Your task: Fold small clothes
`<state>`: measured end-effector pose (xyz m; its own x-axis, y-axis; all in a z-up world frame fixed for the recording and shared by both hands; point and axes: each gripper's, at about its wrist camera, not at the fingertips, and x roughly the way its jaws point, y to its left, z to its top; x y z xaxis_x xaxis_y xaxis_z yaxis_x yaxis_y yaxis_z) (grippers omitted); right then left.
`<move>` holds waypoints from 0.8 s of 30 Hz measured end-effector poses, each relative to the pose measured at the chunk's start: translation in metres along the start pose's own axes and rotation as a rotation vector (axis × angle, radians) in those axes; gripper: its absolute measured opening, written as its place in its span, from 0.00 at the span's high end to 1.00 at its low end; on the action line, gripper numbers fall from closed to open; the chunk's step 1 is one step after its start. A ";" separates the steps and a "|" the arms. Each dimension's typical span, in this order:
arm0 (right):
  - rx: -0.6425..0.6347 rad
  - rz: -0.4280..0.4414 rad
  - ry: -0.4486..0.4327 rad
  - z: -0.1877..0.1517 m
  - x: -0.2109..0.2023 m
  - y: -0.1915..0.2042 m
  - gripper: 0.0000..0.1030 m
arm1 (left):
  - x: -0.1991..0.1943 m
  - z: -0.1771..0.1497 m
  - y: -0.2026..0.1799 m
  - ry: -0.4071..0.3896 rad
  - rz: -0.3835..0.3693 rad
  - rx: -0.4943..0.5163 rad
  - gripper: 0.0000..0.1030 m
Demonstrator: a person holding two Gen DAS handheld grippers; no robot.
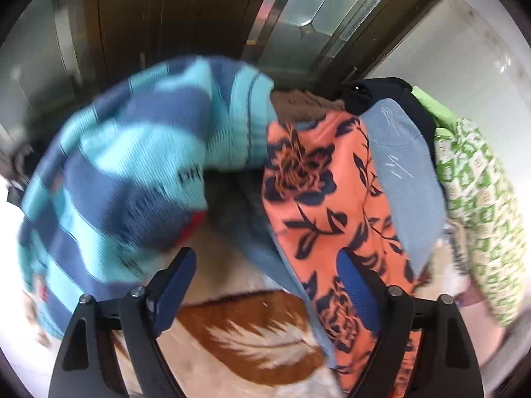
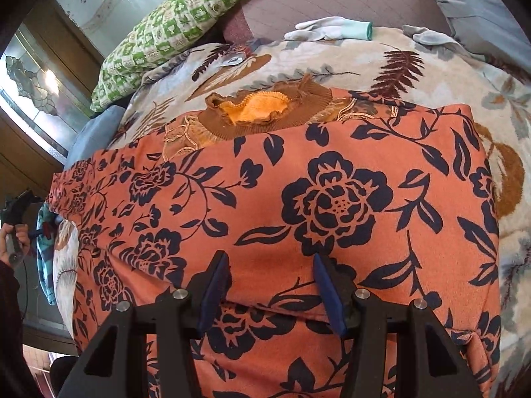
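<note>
I see the orange floral garment [image 2: 298,199] spread flat across the bed, folded over on itself near me, its dark blue roses and leaves filling most of the right wrist view; in the left wrist view the same cloth [image 1: 332,205] runs down the right half of the picture. My right gripper [image 2: 270,285] hovers low over its near fold, jaws partly apart with nothing pinched between the blue pads. Beyond the far edge of the garment lies a brown knitted piece with an orange lining [image 2: 262,112], partly tucked under it. My left gripper [image 1: 265,282] has its jaws spread wide and nothing in them; a blurred blue and turquoise striped knit [image 1: 126,179] hangs just ahead of its left finger, and I cannot tell whether they touch. Everything rests on a cream blanket with brown fern leaves [image 2: 415,66]. At the far side lie a green and white checked pillow [image 2: 179,23] and a pale glove with a mint cuff [image 2: 332,30]. At the left edge, a hand [image 2: 15,238] grips the other handle, with a patterned glass door [image 2: 36,79] behind.
</note>
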<state>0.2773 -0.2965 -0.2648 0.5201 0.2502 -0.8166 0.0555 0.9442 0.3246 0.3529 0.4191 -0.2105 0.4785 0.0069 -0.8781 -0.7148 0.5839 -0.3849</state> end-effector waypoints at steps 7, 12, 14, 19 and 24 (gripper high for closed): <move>-0.026 -0.021 -0.005 0.000 0.003 0.005 0.45 | 0.014 -0.008 -0.006 0.063 -0.103 -0.052 0.36; -0.025 -0.015 -0.009 0.000 0.004 0.004 0.45 | 0.025 -0.004 -0.014 0.086 -0.162 -0.072 0.60; -0.026 -0.013 -0.006 0.000 0.004 0.004 0.45 | 0.030 -0.002 -0.020 0.078 -0.154 -0.061 0.65; -0.022 -0.010 -0.008 0.000 0.004 0.004 0.45 | 0.025 -0.005 -0.013 0.040 -0.171 -0.073 0.81; 0.003 0.011 -0.005 0.000 0.002 0.001 0.45 | 0.003 -0.010 -0.012 -0.015 -0.168 -0.038 0.92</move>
<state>0.2785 -0.2954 -0.2662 0.5246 0.2598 -0.8107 0.0521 0.9407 0.3352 0.3577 0.4045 -0.2115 0.6002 -0.0762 -0.7962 -0.6427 0.5467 -0.5368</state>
